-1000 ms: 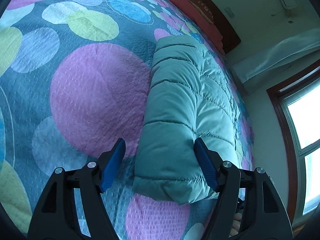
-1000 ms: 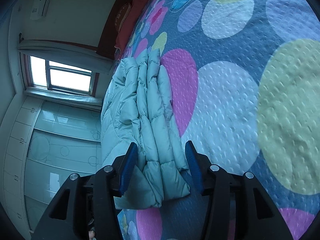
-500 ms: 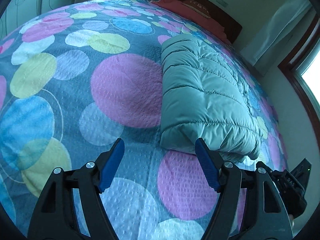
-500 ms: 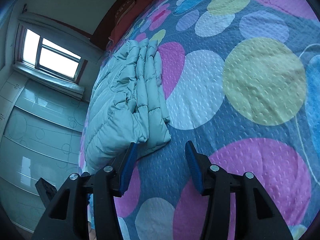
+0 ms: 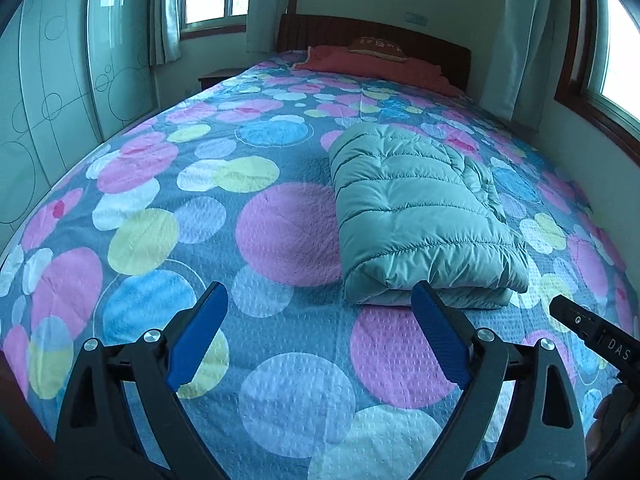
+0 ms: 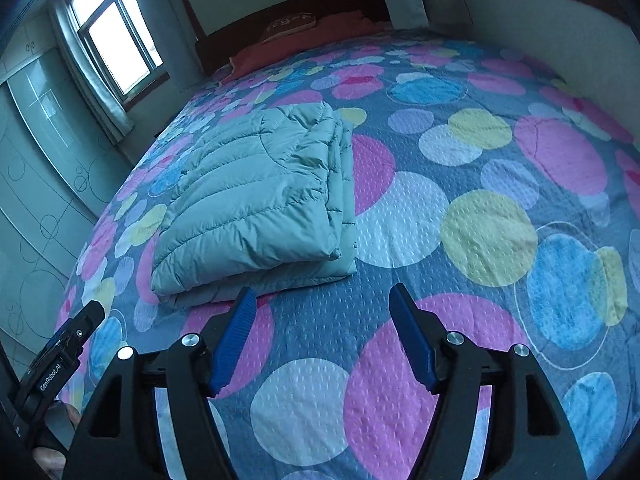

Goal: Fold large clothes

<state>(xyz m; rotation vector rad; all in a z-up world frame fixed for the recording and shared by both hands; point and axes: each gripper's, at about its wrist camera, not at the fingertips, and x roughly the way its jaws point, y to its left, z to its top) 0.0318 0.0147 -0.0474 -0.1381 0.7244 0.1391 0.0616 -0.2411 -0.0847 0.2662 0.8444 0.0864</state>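
A teal quilted puffer jacket [image 5: 416, 216] lies folded into a thick rectangle on the bed; it also shows in the right wrist view [image 6: 260, 200]. My left gripper [image 5: 318, 334] is open and empty, held above the bedspread just short of the jacket's near end. My right gripper [image 6: 322, 336] is open and empty, above the bedspread just short of the jacket's near right corner. Neither gripper touches the jacket. The right gripper's body [image 5: 596, 340] shows at the right edge of the left wrist view.
The bed carries a blue bedspread [image 5: 200, 208] with large coloured circles. A red pillow [image 5: 376, 60] and a dark headboard [image 5: 372, 30] are at the far end. Wardrobe doors [image 5: 52, 92] stand on the left, a wall with a window [image 5: 616, 52] on the right.
Both grippers have pulled back and risen from the jacket's near end. A second ago their open fingers straddled the jacket's edge; now they are clear of it. The jacket stays folded.
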